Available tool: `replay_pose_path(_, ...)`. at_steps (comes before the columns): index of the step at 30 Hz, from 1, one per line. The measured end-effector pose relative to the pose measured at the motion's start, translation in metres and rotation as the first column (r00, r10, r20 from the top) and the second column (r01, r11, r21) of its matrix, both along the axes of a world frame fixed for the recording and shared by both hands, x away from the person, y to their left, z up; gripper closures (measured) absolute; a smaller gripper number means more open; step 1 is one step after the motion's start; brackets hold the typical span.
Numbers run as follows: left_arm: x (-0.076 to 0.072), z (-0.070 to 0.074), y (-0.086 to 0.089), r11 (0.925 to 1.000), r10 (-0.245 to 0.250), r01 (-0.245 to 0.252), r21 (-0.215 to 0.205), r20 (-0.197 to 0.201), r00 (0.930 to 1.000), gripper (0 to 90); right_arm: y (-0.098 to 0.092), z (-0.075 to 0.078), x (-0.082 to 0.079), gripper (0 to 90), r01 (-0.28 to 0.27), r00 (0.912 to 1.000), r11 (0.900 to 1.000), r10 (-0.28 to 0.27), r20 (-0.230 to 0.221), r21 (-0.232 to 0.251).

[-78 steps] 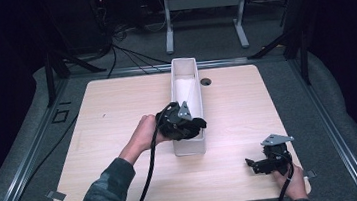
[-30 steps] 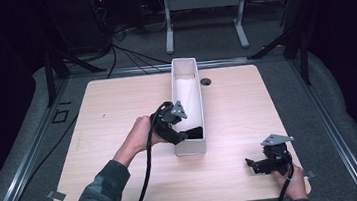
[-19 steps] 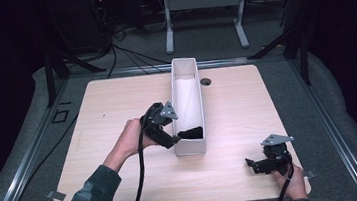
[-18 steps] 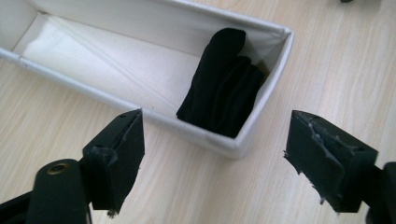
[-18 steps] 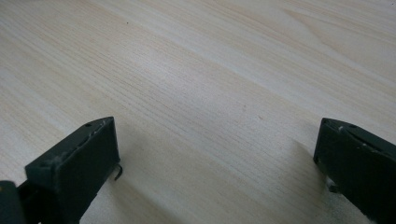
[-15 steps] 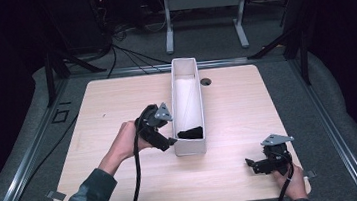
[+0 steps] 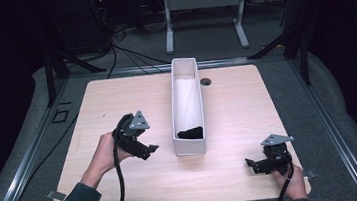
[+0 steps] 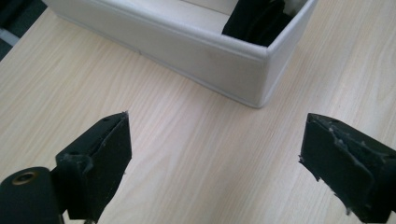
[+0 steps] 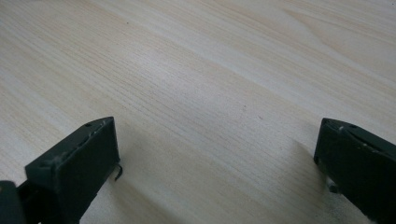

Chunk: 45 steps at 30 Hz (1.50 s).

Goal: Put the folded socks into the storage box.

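Left gripper (image 7: 147,149): jaws spread wide, nothing between them, just bare light-wood tabletop (image 8: 196,154). It's held above the table just left of the long white rectangular bin (image 7: 190,144), pointing at its near corner (image 8: 261,88); clear gap between jaw tips and the bin wall. Black crumpled cloth-like item (image 7: 190,133) sits inside the bin at the near end, touching the end wall; can't tell exactly what it is.

Right gripper (image 7: 254,165): jaws also spread wide, empty, low over the table near the front-right corner, close to both edges. Well apart from the bin.

Open tabletop on both sides of the bin. Round cable hole (image 7: 206,81) just right of the bin's far end.
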<state>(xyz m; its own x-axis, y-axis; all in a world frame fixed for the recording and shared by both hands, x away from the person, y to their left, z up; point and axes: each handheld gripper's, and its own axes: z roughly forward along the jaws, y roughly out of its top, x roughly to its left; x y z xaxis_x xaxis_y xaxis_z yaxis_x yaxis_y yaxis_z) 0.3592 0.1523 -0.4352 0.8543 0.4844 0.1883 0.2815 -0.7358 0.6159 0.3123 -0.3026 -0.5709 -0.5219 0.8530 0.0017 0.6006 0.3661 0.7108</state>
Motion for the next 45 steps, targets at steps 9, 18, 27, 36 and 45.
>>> replay_pose_path(9,-0.014,-0.021,0.028,0.9973,0.069,-0.069,-0.025,-0.011,0.9976,3.0,0.0,0.0,0.0,0.0,0.0,1.0,1.0,0.0,0.001,-0.001)
replay_pose_path(18,-0.027,-0.044,0.057,0.9908,0.131,-0.132,-0.033,-0.03,0.991,0.3,0.0,0.0,0.0,0.0,0.001,1.0,1.0,-0.001,0.001,-0.001)
replay_pose_path(27,-0.036,-0.069,0.081,0.9828,0.178,-0.181,-0.038,-0.066,0.9818,0.1,0.0,0.0,0.0,0.0,0.002,1.0,1.0,-0.002,0.001,-0.001)
replay_pose_path(36,-0.044,-0.093,0.098,0.9736,0.218,-0.224,-0.047,-0.102,0.9706,0.2,0.0,0.0,0.0,0.0,0.002,1.0,1.0,-0.002,0.001,0.0)
replay_pose_path(45,-0.047,-0.119,0.105,0.9673,0.243,-0.25,-0.044,-0.127,0.9618,0.2,0.0,0.0,0.0,0.0,0.003,1.0,1.0,-0.003,0.001,-0.001)
